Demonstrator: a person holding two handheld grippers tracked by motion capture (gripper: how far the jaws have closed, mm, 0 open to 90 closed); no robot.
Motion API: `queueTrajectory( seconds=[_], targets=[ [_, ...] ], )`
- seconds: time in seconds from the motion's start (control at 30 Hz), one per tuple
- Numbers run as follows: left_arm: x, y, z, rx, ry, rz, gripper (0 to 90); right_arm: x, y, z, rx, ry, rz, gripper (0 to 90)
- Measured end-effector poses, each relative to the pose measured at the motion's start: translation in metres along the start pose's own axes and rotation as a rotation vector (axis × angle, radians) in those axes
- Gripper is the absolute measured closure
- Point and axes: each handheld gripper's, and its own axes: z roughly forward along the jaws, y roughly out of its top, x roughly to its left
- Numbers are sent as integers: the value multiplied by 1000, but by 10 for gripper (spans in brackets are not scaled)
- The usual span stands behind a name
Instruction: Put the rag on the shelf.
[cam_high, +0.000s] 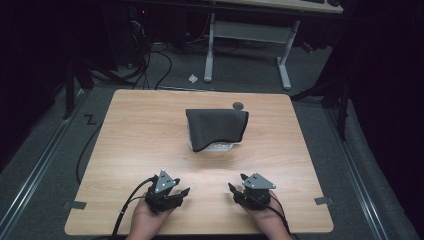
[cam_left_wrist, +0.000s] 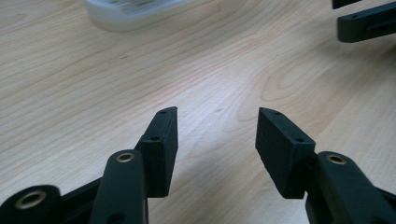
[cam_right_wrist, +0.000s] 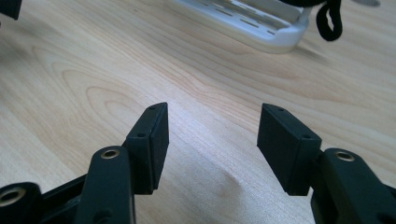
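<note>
A white slotted plastic tray (cam_high: 216, 146) sits on the light wooden table (cam_high: 135, 140) near its middle, toward the far edge, with a dark grey folded cloth (cam_high: 216, 127) draped over it and hiding whatever lies inside. My left gripper (cam_high: 181, 193) and right gripper (cam_high: 235, 189) rest near the table's near edge, well apart from the tray, both spread with nothing between the jaws.

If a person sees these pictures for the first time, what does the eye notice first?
First the dark cloth, draped over a white tray in the middle of the wooden table. Then the left hand-held gripper and the right hand-held gripper near the table's front edge, both with jaws open and nothing between them.
</note>
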Motion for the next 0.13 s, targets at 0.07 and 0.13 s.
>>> queueTrajectory(
  seconds=[0.07,0.13],
  targets=[
    [5,-1,-1,-2,1,-21,490,0,-1,1,6,-6,-19,442],
    [8,-1,-3,-4,3,-31,490,-1,-2,1,8,0,-20,440]
  ],
)
